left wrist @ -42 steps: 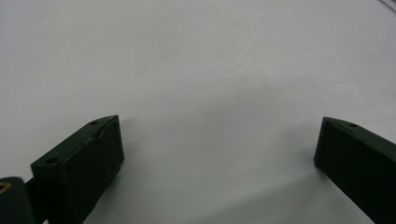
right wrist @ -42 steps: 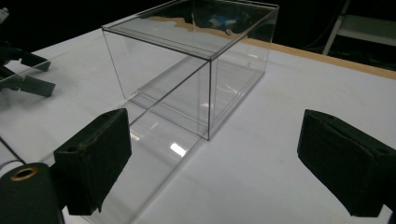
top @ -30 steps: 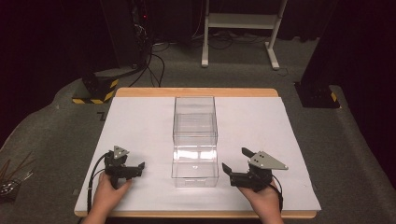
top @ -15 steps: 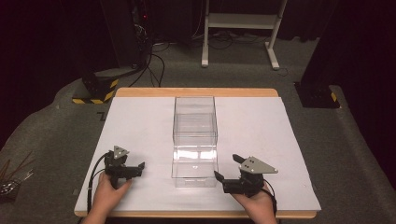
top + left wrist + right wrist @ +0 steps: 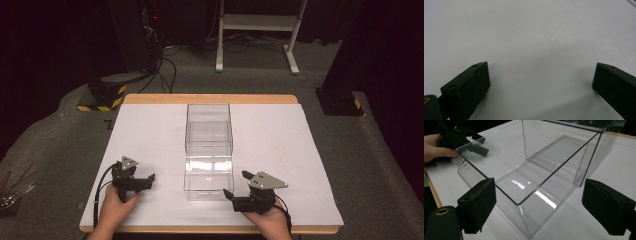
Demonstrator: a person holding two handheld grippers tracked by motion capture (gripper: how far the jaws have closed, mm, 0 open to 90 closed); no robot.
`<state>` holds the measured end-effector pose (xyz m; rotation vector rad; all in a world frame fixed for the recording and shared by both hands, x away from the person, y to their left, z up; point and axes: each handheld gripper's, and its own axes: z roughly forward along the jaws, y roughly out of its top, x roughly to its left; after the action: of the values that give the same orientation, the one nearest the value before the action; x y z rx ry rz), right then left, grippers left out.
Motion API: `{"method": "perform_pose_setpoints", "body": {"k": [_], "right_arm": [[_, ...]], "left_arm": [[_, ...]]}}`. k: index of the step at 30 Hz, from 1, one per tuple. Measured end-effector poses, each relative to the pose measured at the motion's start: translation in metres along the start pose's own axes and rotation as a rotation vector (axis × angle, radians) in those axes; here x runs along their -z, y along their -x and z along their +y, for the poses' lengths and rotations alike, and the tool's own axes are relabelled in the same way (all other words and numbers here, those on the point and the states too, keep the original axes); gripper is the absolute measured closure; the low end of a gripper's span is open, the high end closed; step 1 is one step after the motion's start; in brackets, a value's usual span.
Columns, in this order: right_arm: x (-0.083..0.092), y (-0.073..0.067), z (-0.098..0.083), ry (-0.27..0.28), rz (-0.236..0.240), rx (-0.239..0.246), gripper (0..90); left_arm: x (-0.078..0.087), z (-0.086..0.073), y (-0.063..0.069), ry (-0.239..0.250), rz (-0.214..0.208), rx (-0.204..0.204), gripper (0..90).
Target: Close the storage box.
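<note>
One clear plastic box (image 5: 208, 150) stood in the middle of the table (image 5: 280, 140), long and rectangular, open at the top, with thin straight walls and a glossy bottom that reflected light. The table surface was white, smooth and matte, with a wooden edge around it. There were two grippers, each held in one hand. The right gripper (image 5: 541, 207) had its two black, blocky jaws spread wide and held nothing; the near corner of the box stood between them, not touched. The left gripper (image 5: 540, 80) was also wide open and empty, over the bare white surface, well apart from the box. On both sides of the box the table had much free room, up to its edges.
</note>
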<state>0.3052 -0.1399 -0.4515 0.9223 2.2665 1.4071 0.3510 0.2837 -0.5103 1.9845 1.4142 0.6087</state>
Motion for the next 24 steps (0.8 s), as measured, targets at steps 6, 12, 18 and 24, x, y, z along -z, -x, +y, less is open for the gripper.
{"method": "perform_pose_setpoints", "body": {"k": [6,12,18,24], "right_arm": [[-0.004,-0.001,-0.003,-0.015,0.005,0.011,12.6],[-0.007,0.0,-0.006,-0.02,0.009,0.008,12.7],[-0.012,-0.001,-0.005,-0.009,-0.005,0.008,13.1],[-0.015,0.002,-0.004,-0.006,-0.017,-0.006,13.1]], "left_arm": [[0.0,0.0,0.0,0.0,0.0,0.0,1.6],[0.0,0.0,0.0,0.0,0.0,-0.001,1.6],[0.0,0.0,0.0,0.0,0.0,0.0,1.6],[0.0,0.0,0.0,0.0,0.0,0.0,1.6]]}}
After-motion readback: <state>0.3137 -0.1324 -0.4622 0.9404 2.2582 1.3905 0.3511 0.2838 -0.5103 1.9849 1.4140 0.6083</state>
